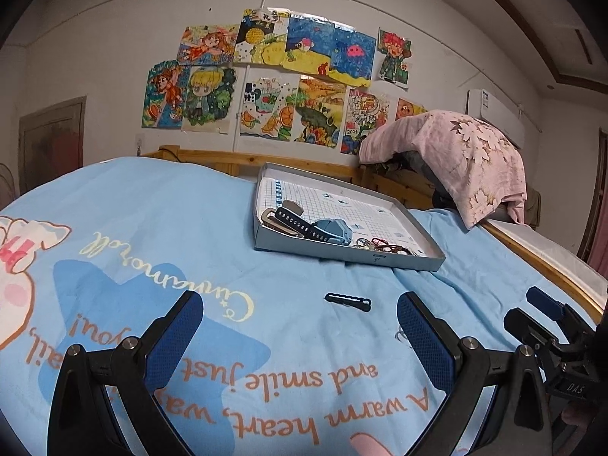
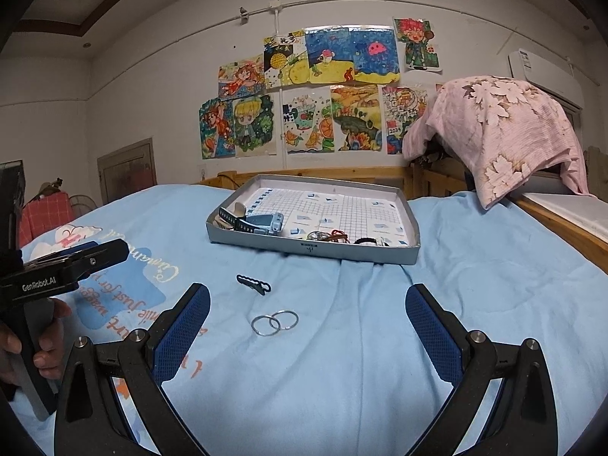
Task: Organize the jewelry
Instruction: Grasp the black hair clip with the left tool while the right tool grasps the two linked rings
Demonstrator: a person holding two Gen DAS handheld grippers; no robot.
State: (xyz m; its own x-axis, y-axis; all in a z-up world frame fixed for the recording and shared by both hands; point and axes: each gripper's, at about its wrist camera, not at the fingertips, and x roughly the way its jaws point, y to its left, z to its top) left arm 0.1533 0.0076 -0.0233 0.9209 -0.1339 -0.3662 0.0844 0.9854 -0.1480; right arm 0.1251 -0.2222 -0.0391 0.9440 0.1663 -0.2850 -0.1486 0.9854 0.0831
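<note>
Both grippers are being held above the blue bedsheet [image 2: 475, 266], the left gripper [image 1: 300, 326] and the right gripper [image 2: 307, 319] each with fingers spread wide and nothing between them. Two silver rings [image 2: 274, 322] (overlapping each other) and a black hair clip [image 2: 254, 284] are lying on the sheet, near the grey tray [image 2: 311, 252], where a watch [image 2: 258, 223] is being kept.

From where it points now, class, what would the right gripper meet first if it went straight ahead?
Most likely the two linked silver rings on the blue bedsheet, lying between the open jaws of the right gripper; depth is uncertain.
</note>
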